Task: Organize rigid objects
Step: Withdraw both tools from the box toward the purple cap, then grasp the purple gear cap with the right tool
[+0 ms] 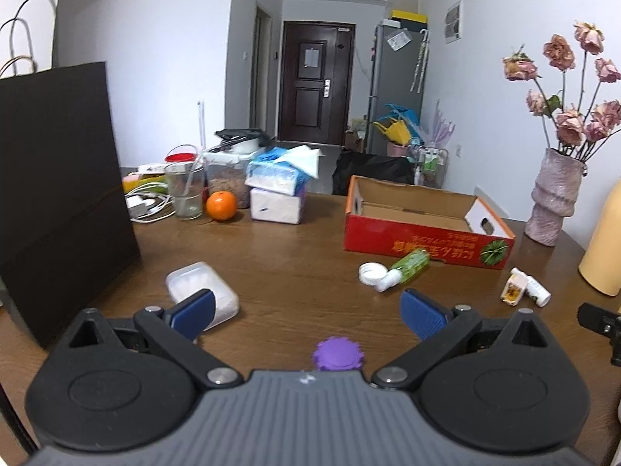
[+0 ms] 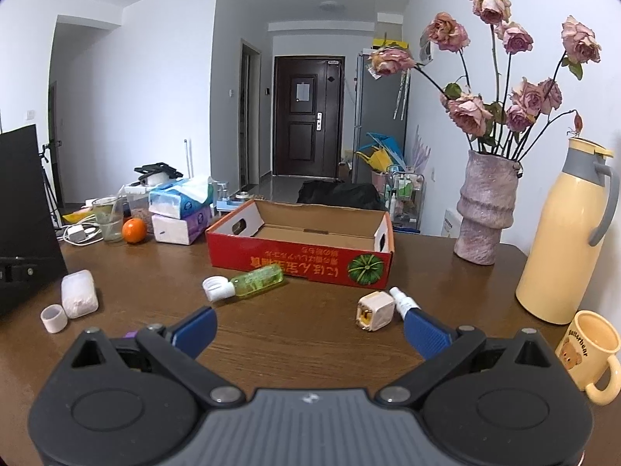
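An empty red cardboard box (image 1: 423,239) (image 2: 302,262) stands open on the wooden table. In front of it lie a green bottle with a white cap (image 1: 407,266) (image 2: 252,282), a small cream cube (image 1: 513,291) (image 2: 374,311) and a white spray bottle (image 1: 537,289) (image 2: 403,303). A white rounded case (image 1: 202,287) (image 2: 78,298) lies at the left, a white cap (image 2: 54,318) beside it. A purple spiky piece (image 1: 337,354) sits just before my left gripper (image 1: 306,312), which is open and empty. My right gripper (image 2: 308,328) is open too, empty, its right finger close to the spray bottle.
A tall black bag (image 1: 58,194) stands at the left edge. Tissue packs (image 1: 277,190), an orange (image 1: 221,205), a glass (image 1: 185,194) and cables crowd the far left. A pink vase of roses (image 2: 485,209), a yellow thermos (image 2: 562,240) and a yellow mug (image 2: 590,353) stand at the right.
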`<state>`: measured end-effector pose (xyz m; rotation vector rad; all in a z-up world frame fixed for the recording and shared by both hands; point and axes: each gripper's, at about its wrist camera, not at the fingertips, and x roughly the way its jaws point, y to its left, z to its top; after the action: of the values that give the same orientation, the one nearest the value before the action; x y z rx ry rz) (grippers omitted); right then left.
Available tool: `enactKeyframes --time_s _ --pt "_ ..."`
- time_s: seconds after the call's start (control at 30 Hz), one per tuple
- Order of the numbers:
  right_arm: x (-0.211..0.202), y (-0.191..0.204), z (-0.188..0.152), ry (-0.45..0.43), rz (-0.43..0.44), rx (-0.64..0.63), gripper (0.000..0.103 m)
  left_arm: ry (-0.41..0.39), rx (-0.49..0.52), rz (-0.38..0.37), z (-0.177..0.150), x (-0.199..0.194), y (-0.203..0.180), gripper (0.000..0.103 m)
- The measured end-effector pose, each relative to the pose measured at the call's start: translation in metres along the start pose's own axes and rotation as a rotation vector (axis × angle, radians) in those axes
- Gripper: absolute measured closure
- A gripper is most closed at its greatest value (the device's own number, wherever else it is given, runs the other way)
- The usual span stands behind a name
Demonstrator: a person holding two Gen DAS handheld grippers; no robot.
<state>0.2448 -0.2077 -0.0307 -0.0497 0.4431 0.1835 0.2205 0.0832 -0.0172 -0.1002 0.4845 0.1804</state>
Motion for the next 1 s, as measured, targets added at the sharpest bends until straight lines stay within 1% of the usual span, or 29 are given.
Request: enactKeyframes --time_s 0.23,0.53,1.0 --pt "0.004 0.024 -0.006 0.013 0.030 -0.005 0.000 0.012 -0.024 0.038 -0.005 -0.001 0.033 0.000" --pt "0.017 0.061 -0.013 0.040 0.076 -0.011 0.000 0.037 -0.033 0.068 -0.013 0.006 0.070 0.000" --pt "0.071 0.123 -0.032 0.146 0.173 -0.024 0.000 0.116 -0.037 0.092 -0.031 0.042 0.111 0.000"
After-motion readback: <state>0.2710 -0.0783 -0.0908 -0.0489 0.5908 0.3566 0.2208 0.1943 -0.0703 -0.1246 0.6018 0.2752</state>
